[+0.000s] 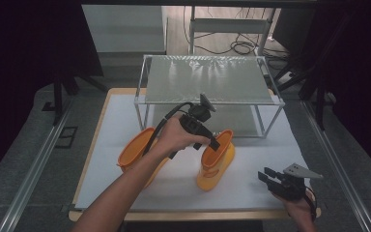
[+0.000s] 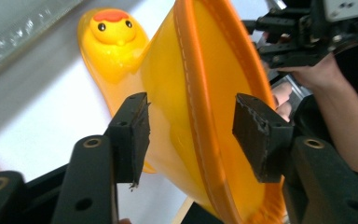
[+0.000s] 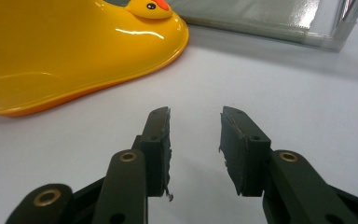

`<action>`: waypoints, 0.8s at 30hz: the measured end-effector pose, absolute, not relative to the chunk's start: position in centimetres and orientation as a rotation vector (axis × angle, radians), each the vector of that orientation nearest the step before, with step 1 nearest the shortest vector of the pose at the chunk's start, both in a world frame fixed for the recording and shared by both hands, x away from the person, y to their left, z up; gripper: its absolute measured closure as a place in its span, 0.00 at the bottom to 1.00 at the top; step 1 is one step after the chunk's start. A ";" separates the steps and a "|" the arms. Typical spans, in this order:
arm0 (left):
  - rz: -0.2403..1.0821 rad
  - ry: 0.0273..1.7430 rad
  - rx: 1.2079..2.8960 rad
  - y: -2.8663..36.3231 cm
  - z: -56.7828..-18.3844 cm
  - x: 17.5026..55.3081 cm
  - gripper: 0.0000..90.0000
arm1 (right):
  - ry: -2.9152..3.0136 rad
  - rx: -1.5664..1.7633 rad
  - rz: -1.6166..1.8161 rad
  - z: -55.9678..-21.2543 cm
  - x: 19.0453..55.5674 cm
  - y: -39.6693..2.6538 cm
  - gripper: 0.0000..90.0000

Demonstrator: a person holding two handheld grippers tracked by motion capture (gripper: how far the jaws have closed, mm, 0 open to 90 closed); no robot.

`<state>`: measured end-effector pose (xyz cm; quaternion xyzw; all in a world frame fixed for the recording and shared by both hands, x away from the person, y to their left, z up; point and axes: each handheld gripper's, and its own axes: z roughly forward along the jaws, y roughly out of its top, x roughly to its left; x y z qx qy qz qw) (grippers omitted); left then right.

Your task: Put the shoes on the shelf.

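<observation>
Between the pads of the left tool (image 2: pixel 189 140) stands the rim of a glossy yellow rubber boot with an orange-trimmed collar and a duck face on its toe (image 2: pixel 168 93). The collar wall runs up through the gap, one pad outside the shaft and one inside the opening. The pads are spread around it and do not yet press; a sliver of space shows on either side. Judging by this placement, the left tool (image 1: pixel 213 143) is lined up to pinch the collar, the thinnest part that fits the gap.

The boot (image 1: pixel 216 162) stands upright on its sole on the white bench (image 1: pixel 251 188). Its shaft, the long axis, rises towards the tool, and its toe points away from the tool, towards the person's edge. A second orange-and-yellow boot (image 1: pixel 134 153) sits on the far side of the left forearm, partly hidden.

The right tool (image 1: pixel 269 178) rests low near the bench edge, well apart from the upright boot. Its pads (image 3: pixel 158 140) stand apart with nothing between them, apparently waiting. Beyond both boots stands a metal-framed rack with a frosted top shelf (image 1: pixel 207 79).
</observation>
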<state>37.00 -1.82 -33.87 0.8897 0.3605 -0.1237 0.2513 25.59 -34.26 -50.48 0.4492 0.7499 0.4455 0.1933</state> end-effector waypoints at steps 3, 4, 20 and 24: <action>-0.324 1.008 2.464 -2.7 -34.6 37.1 0.59 | 2.096 1.266 1.256 -50.5 25.6 -34.3 0.69; -0.313 1.018 2.472 -2.9 -34.8 37.2 0.60 | 2.096 1.270 1.256 -50.5 25.6 -34.3 0.69; -0.248 1.052 2.520 -4.0 -35.0 37.2 0.97 | 2.078 1.305 1.238 -50.5 25.7 -34.5 0.68; -0.252 1.045 2.513 -3.7 -34.4 37.2 0.98 | 2.071 1.306 1.242 -50.5 25.7 -34.5 0.69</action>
